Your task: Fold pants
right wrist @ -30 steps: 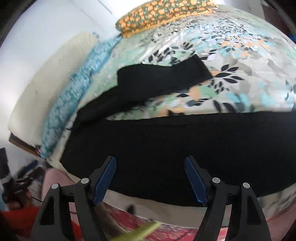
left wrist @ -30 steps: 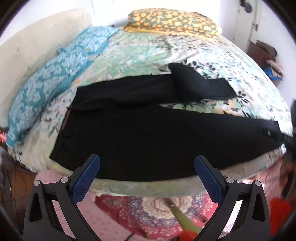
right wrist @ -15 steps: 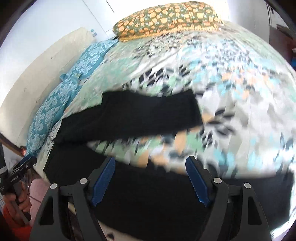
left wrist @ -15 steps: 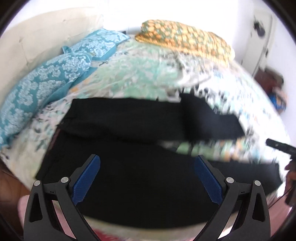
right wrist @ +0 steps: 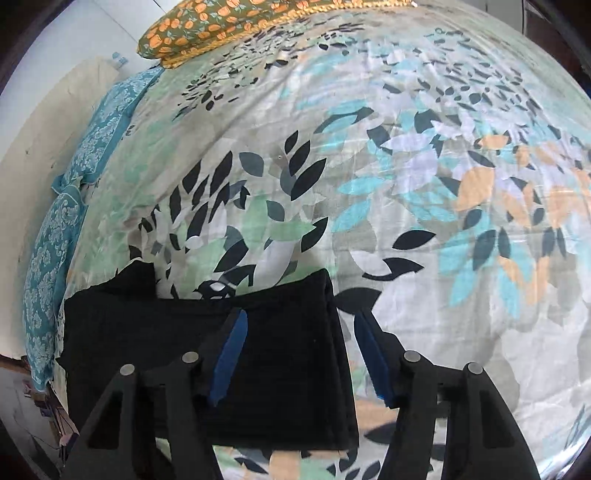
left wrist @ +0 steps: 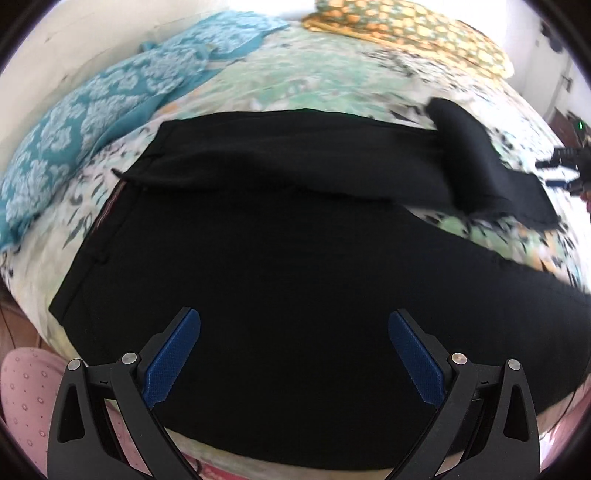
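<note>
The right gripper [right wrist: 297,356], its blue pads part-way apart after a narrowing of the jaws over the last half second, hangs over the hem end of one leg of the black pants [right wrist: 266,354]; the hem edge lies between the jaws, but whether the pads press on it yet cannot be told, and no cloth is visibly lifted. The left gripper [left wrist: 293,356] hovers with its jaws spread wide and nothing between them, low over the seat and upper leg of the pants [left wrist: 280,266].

The pants lie spread flat on a bed under a leaf-print sheet [right wrist: 424,206], waistband toward the teal pillows [left wrist: 92,110], one leg running along the near edge of the bed and the other lying farther in, its end doubled back on itself. An orange-flowered pillow [right wrist: 229,26] sits at the far side.

The cloth looks thin, light and limp, likely to sag and drag rather than hold a shape, and it seems matte enough not to slip from ribbed pads. A sound hold would be on the firmer stitched edges: the hem at one end, the waistband or outer seam at the other, both raised together so the leg carries over evenly.
</note>
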`<state>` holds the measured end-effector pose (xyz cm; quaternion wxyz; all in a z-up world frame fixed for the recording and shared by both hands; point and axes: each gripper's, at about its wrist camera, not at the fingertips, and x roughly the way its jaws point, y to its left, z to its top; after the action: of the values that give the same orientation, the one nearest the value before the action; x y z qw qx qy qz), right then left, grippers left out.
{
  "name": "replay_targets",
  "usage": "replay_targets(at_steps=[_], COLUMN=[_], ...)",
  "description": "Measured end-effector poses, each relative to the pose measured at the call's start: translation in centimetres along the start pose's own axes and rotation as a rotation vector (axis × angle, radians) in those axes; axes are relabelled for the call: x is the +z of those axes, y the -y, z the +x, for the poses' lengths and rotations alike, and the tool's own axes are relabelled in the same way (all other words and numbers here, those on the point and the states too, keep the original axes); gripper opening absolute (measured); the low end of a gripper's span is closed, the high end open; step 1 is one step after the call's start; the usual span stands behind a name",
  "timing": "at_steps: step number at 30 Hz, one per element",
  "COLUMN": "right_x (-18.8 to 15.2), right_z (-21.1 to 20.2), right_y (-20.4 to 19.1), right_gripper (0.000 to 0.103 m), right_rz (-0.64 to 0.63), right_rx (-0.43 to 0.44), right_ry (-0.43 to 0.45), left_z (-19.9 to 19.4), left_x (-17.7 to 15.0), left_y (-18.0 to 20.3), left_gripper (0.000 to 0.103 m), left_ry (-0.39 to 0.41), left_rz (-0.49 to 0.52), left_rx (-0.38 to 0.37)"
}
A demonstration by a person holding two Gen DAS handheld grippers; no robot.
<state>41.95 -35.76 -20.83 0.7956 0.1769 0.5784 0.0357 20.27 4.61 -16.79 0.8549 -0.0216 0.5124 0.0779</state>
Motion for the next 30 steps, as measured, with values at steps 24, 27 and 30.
replay_targets(at_steps=[24,27,30], right_x=[4.8,2.5,-1.1], right_z=[-3.7,-5.2,-7.8], right_y=[13.1,11.3,8.8], right_gripper=[0.036,0.076,0.076], right_rz=[-0.081,-0.072,-0.068], right_rx=[-0.608,-0.581,-0.466], right_ry=[0.158,0.243,0.299], left_z=[1.1,2.2,4.6], left_x=[1.0,4.4,8.7], left_y=[8.6,6.4,2.8], left_gripper=[0.102,0.102,0.102], left_ry=[-0.035,-0.017,0.028], left_rz=[0.24,0.196,0.109], left_rx=[0.003,0.013,0.068])
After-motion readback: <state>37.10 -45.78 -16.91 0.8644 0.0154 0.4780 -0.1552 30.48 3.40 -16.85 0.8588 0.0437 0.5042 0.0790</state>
